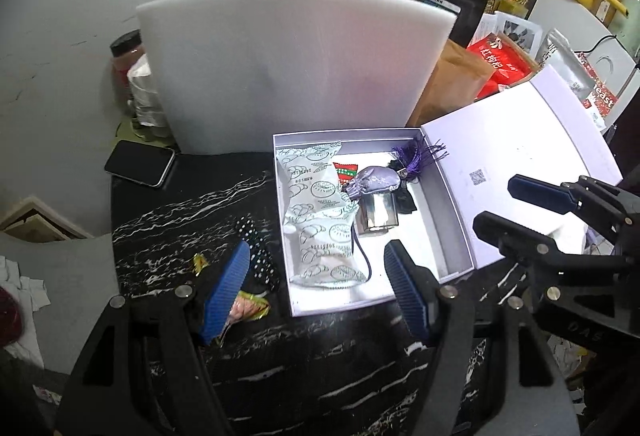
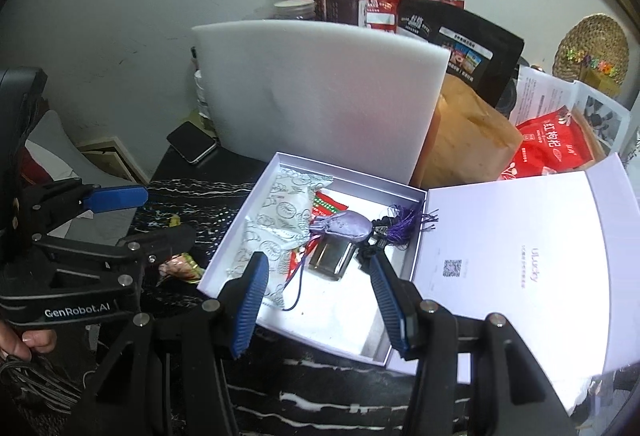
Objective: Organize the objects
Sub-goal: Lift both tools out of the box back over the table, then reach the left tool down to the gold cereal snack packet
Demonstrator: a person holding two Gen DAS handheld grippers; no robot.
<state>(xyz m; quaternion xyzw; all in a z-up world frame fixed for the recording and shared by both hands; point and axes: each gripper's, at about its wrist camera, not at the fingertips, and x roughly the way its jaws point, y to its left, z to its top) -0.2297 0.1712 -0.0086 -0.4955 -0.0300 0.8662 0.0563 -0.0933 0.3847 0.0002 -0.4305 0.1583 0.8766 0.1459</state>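
A white box (image 1: 348,135) (image 2: 376,182) lies open on the black marble table, its lid (image 1: 520,140) (image 2: 520,236) flipped out to the right. Inside are a white snack packet with green print (image 1: 316,212) (image 2: 280,212), a small red and green packet (image 1: 346,171), a purple satin pouch with a tassel (image 1: 374,178) (image 2: 342,226) and a shiny metal case (image 1: 378,214) (image 2: 330,256). My left gripper (image 1: 318,288) (image 2: 168,214) hangs open and empty above the box's near left corner. My right gripper (image 2: 320,300) (image 1: 496,202) is also open and empty, over the box's near edge.
Left of the box lie a black dotted item (image 1: 258,252), a gold wrapper (image 1: 200,262) and a pink candy (image 1: 248,308) (image 2: 180,266). A phone (image 1: 140,162) rests at the table's far left. A white foam board (image 1: 296,68) stands behind the box, with jars and bags beyond.
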